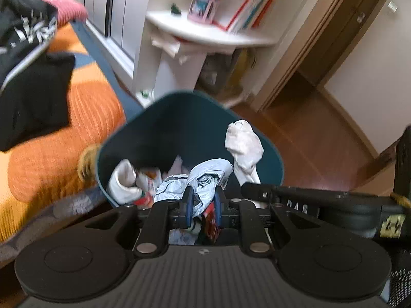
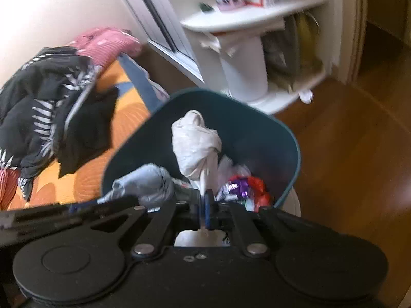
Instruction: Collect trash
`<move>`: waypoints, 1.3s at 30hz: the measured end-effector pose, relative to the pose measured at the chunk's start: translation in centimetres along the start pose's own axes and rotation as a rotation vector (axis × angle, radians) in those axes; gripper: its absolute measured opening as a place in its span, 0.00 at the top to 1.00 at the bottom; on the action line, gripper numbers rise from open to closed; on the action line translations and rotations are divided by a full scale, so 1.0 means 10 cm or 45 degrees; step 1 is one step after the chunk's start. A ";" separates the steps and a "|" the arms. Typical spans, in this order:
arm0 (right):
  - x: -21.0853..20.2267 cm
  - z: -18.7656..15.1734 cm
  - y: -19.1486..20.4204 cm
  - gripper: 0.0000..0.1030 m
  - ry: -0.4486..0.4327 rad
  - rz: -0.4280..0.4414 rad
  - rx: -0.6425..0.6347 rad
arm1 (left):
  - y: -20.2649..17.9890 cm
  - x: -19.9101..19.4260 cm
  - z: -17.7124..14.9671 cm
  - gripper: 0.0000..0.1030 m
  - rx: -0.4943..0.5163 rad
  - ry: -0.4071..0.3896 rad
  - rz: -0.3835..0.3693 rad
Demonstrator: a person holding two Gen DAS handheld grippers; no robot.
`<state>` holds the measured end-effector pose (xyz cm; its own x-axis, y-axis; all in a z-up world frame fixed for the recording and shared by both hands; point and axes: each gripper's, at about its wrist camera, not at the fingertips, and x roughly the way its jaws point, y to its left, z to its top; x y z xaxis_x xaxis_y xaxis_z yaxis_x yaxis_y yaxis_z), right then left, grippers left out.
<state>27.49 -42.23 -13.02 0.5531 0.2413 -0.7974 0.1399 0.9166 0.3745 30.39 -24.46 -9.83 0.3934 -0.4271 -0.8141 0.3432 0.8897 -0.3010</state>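
Left gripper [image 1: 203,202] is clenching a crumpled grey bag [image 1: 195,179] over the teal bin [image 1: 123,138]; right gripper [image 2: 205,208] is pinching a white paper wad [image 2: 195,143] above the same bin's trash.

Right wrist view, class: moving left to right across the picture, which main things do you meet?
Black patterned clothes on the orange bedcover → grey-blue bag → white tissue wad over the teal bin → crumpled paper on the wooden floor.
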 end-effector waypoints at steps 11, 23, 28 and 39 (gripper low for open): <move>0.12 -0.07 -0.18 0.76 0.079 -0.002 0.089 | 0.02 0.24 -0.12 0.84 0.019 0.099 0.025; -0.42 -0.21 -0.06 0.60 -0.037 0.050 0.003 | -0.08 -0.18 -0.21 0.57 0.051 -0.016 0.027; -0.70 -0.29 0.00 0.58 -0.094 0.056 -0.051 | -0.12 -0.50 -0.27 0.35 0.058 -0.120 0.028; -1.30 -0.47 0.27 0.53 -0.251 0.124 -0.203 | -0.22 -1.18 -0.44 0.22 0.098 -0.315 0.065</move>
<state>16.86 -41.38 -3.87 0.7089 0.2781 -0.6482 -0.0438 0.9346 0.3531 21.27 -20.64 -1.78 0.6055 -0.4167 -0.6780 0.3776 0.9004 -0.2161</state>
